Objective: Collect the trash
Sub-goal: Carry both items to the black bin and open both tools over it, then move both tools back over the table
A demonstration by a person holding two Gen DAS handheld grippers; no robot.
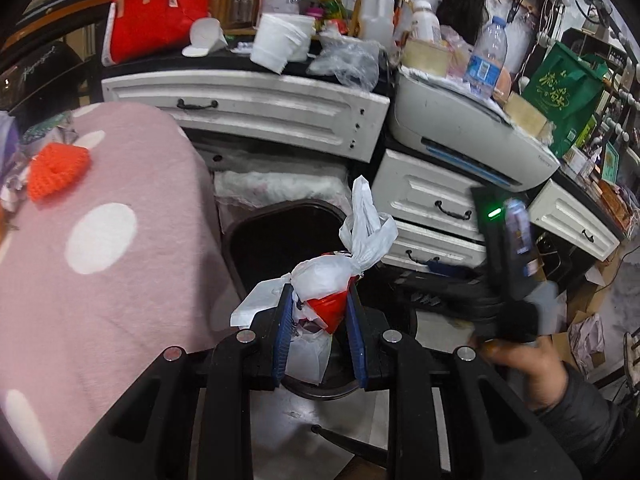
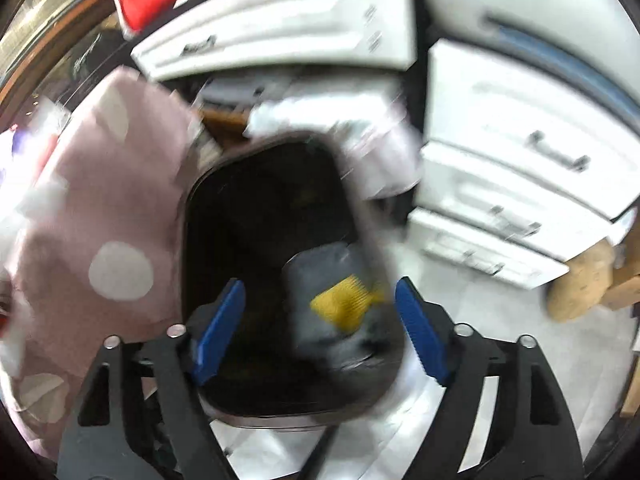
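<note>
My left gripper (image 1: 319,304) is shut on a knotted white plastic trash bag (image 1: 332,276) with red showing inside, held over the black trash bin (image 1: 276,236) on the floor. In the blurred right wrist view, my right gripper (image 2: 320,316) is open above the same bin (image 2: 224,216). A grey wrapper with a yellow patch (image 2: 340,304) lies between its fingers, inside the bin; it looks loose. In the left wrist view the right gripper (image 1: 508,248) shows blurred at the right, with a bluish bottle-like shape (image 1: 518,228) beside it.
A pink polka-dot cloth (image 1: 100,240) covers furniture left of the bin. White drawers (image 1: 280,108) and a printer (image 1: 460,128) stand behind. The cluttered counter holds cups (image 1: 280,40), bottles (image 1: 488,52), a red bag (image 1: 156,16) and a green bag (image 1: 560,88).
</note>
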